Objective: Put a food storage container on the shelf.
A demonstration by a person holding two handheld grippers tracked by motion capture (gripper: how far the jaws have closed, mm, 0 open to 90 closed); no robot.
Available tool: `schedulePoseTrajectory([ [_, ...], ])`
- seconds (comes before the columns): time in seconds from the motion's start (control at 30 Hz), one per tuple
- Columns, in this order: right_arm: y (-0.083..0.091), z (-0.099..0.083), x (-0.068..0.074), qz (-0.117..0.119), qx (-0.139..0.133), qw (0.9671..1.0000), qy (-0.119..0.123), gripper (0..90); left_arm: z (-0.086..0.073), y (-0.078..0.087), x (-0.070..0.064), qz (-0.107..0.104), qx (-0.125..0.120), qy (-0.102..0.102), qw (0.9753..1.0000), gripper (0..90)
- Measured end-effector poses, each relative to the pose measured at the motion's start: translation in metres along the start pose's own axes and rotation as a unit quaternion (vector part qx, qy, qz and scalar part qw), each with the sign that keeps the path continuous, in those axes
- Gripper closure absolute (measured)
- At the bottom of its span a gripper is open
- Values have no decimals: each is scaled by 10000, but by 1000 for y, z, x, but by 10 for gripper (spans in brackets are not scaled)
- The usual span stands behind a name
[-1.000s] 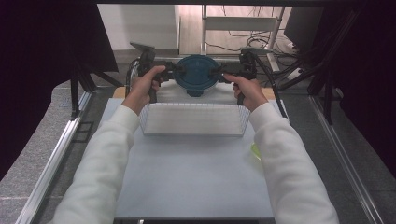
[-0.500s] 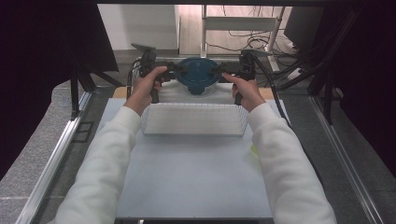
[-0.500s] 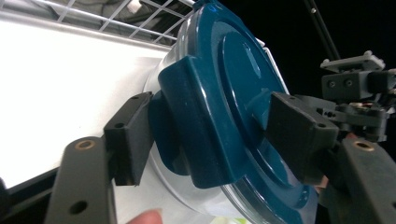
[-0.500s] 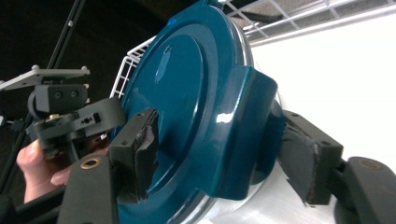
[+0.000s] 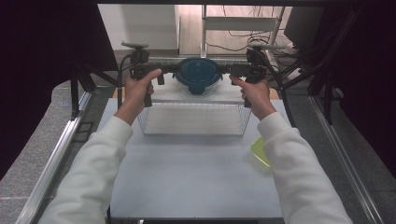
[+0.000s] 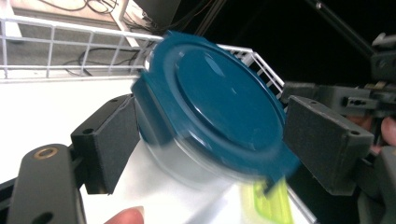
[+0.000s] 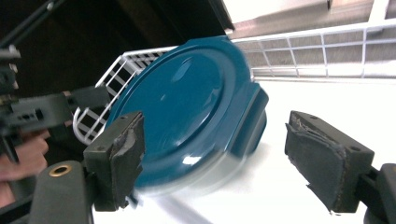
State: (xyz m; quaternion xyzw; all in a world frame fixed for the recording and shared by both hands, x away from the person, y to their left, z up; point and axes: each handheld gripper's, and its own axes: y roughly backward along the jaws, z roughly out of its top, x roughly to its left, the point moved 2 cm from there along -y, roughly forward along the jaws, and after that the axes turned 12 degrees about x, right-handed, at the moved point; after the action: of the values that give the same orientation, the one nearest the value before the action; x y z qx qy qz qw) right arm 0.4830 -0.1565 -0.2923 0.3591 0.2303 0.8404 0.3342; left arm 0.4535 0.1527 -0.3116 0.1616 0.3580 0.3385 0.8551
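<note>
Pale table (image 5: 187,177), dark surroundings. Blue-lidded container (image 5: 198,74) lifted beyond wire basket (image 5: 194,119), between left gripper (image 5: 161,74) and right gripper (image 5: 236,71), both spread, cradling its sides. Not yet placed; basket likely destination.

No readable text, labels, brands or numbers on anything in view.

I am counting one round container with a blue lid (image 5: 198,74), one white wire basket (image 5: 194,119) just nearer me than that container, one yellow-green item (image 5: 260,152), and two grippers: left gripper (image 5: 159,74), right gripper (image 5: 236,71).
</note>
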Motion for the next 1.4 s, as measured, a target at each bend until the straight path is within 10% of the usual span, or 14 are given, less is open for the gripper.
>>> schedulePoseTrajectory([
  [0.23,29,-44,13,-163,56,9935,1130,213,-39,22,-21,245,82,-505,9984,191],
  [0.6,58,-122,4,-302,96,9836,1775,290,-143,28,-38,336,361,-1043,9933,205],
  [0.87,59,-182,-16,-401,321,9823,1800,309,-210,12,-18,635,931,-901,9895,215],
  [1.4,36,-229,-46,-648,979,9830,1408,322,-242,4,-2,793,1301,-755,9854,216],
])
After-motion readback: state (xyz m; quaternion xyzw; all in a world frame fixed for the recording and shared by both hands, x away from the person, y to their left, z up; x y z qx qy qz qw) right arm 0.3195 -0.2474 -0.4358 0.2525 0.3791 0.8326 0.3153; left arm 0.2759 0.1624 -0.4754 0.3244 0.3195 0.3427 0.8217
